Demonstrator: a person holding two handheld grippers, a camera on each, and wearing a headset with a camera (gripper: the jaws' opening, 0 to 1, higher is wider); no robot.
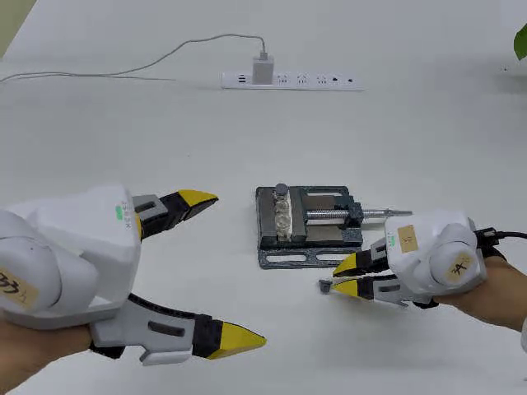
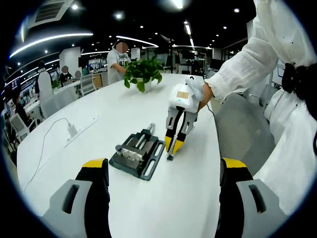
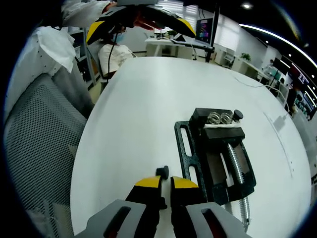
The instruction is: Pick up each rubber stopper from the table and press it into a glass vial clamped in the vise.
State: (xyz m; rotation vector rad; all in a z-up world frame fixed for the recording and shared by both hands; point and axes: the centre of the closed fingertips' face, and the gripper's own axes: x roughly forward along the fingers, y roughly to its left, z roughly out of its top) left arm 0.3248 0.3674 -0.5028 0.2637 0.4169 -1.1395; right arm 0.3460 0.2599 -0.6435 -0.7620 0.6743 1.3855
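A dark metal vise (image 1: 309, 247) (image 2: 148, 166) (image 3: 218, 163) sits mid-table and clamps a short row of glass vials (image 1: 283, 218) (image 3: 220, 118). The vial at one end wears a dark stopper (image 1: 282, 190) (image 3: 238, 114). My right gripper (image 1: 343, 276) (image 2: 172, 148) (image 3: 166, 182) hovers low just beside the vise, shut on a small dark rubber stopper (image 1: 325, 286) (image 3: 162, 171) that pokes out past its yellow tips. Well left of the vise, my left gripper (image 1: 218, 268) (image 2: 163, 163) is open wide and holds nothing.
A white power strip (image 1: 292, 80) with a plugged-in charger (image 1: 262, 70) and its cable lies at the table's far side. A potted plant (image 2: 143, 72) stands further down the table. A mesh chair (image 3: 39, 144) is off the table's edge, and people stand in the background.
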